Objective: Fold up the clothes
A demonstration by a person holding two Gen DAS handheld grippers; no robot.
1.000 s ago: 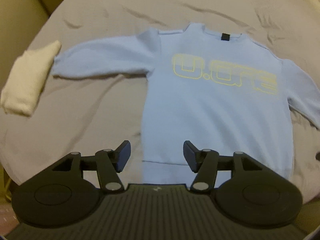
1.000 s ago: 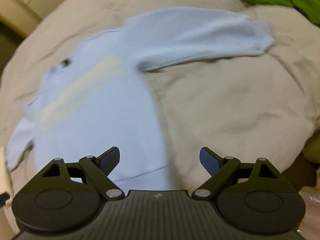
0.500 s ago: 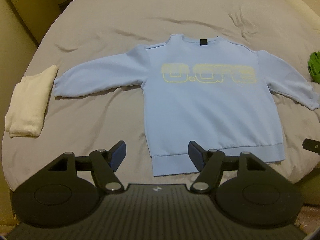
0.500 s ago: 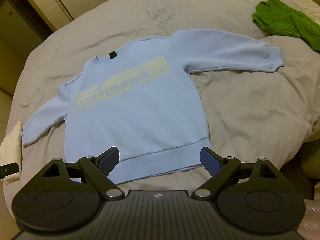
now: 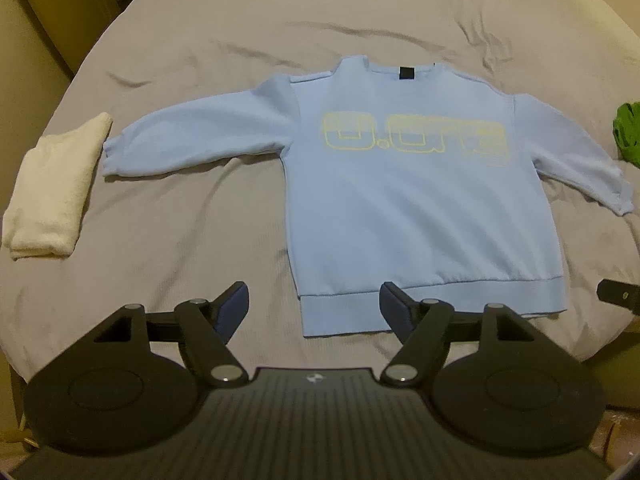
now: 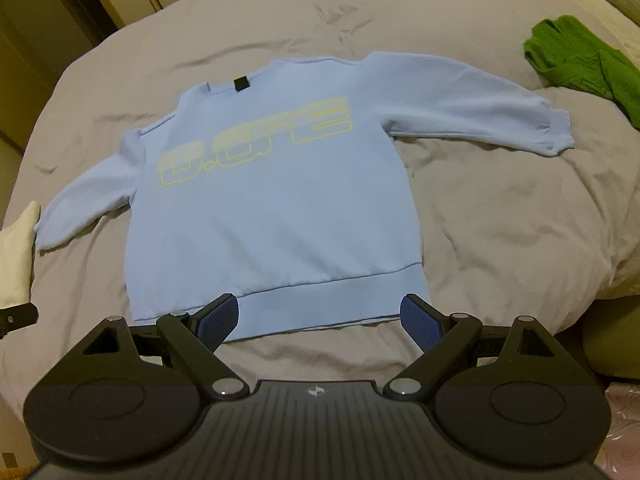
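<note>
From the left wrist, the light-blue sweatshirt (image 5: 416, 200) lies flat on the grey bedsheet (image 5: 200, 32), sleeves spread and hem nearest, likely laid out ready for folding; the left gripper (image 5: 312, 308) hovers over the hem's left corner, jaws opening with nothing between them. A folded white towel (image 5: 52, 192) sits far left. From the right wrist, the right gripper (image 6: 320, 316) hangs spread and empty above the hem; a green garment (image 6: 588, 64) waits far right. No containers show.

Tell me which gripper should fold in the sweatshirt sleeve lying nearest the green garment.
Right. The right gripper, open and empty, sits on that side of the light blue sweatshirt; its sleeve reaches toward the green garment.
</note>
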